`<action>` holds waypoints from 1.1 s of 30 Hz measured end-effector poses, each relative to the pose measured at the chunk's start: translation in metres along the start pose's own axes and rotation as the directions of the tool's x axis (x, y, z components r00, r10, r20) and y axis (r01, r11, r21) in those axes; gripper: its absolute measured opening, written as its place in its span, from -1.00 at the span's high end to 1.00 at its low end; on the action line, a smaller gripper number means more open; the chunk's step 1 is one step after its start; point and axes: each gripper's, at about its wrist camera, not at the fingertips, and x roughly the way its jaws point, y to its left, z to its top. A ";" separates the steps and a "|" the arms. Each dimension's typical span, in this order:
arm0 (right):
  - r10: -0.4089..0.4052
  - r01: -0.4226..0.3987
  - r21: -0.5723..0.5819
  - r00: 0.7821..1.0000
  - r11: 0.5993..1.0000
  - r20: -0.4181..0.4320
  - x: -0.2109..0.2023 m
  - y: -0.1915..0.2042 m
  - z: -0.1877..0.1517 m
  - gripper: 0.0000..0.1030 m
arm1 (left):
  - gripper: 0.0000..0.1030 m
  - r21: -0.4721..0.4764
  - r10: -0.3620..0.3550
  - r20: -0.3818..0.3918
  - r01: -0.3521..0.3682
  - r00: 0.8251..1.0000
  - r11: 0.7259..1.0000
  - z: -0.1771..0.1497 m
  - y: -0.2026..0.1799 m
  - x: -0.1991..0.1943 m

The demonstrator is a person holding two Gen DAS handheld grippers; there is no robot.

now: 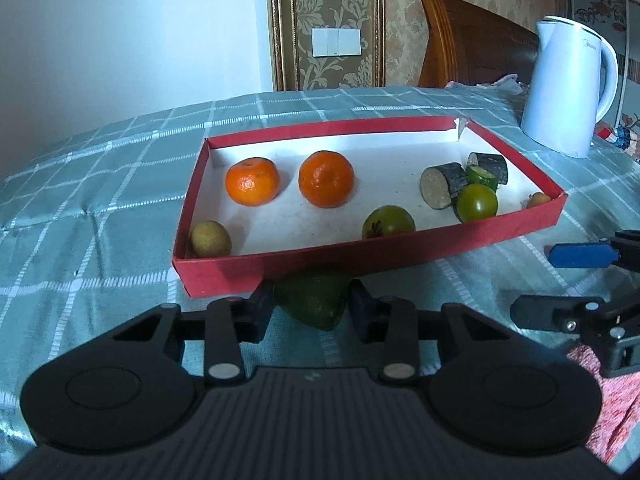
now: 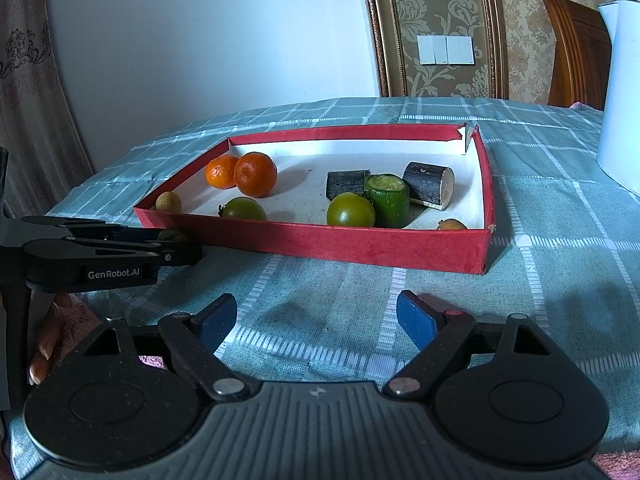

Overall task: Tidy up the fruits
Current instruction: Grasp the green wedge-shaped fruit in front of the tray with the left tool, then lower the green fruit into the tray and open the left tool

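A red box [image 1: 360, 254] [image 2: 360, 240] with a white floor lies on the checked cloth. It holds two oranges [image 1: 252, 181] [image 1: 326, 178], two green tomatoes [image 1: 388, 222] [image 1: 477, 202], dark cut stalk pieces [image 1: 442, 185], a green cut piece [image 2: 388, 198] and small brown fruits [image 1: 210, 239] [image 2: 452, 224]. My left gripper [image 1: 312, 308] is shut on a dark green fruit [image 1: 314, 300] just in front of the box's near wall; it also shows in the right wrist view [image 2: 176, 246]. My right gripper [image 2: 316, 322] is open and empty above the cloth, in front of the box.
A white electric kettle [image 1: 568, 88] stands on the cloth to the right behind the box. A wooden chair back [image 1: 472, 40] and a wall are beyond the table. A pink cloth [image 1: 600, 380] lies at the near right.
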 end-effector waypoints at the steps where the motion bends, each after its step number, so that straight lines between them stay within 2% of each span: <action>1: 0.000 0.000 0.000 1.000 1.000 0.000 0.000 0.000 0.000 -0.69 | 0.30 0.005 0.009 0.009 -0.010 1.000 1.000 0.000 -0.001 -0.002; 7: -0.001 0.001 -0.001 1.000 1.000 0.000 0.001 0.000 0.000 -0.69 | 0.30 0.012 0.009 0.044 -0.009 0.999 1.000 0.006 -0.004 -0.017; 12: -0.002 0.002 -0.002 1.000 1.000 -0.001 0.001 0.001 0.000 -0.70 | 0.30 -0.015 0.009 0.075 -0.008 0.997 1.000 0.026 0.002 -0.020; 15: -0.002 0.002 -0.002 1.000 1.000 -0.001 0.001 0.001 0.000 -0.70 | 0.30 -0.021 0.038 0.092 -0.036 0.995 0.999 0.040 0.004 -0.014; 23: -0.003 0.003 -0.003 1.000 1.000 -0.001 0.001 0.001 0.000 -0.71 | 0.30 -0.051 0.083 0.058 -0.081 0.995 0.995 0.057 0.012 0.025; 33: -0.005 0.005 -0.010 1.000 1.000 -0.004 0.002 0.002 -0.001 -0.72 | 0.30 -0.058 0.102 -0.001 -0.102 0.995 0.993 0.051 0.016 0.057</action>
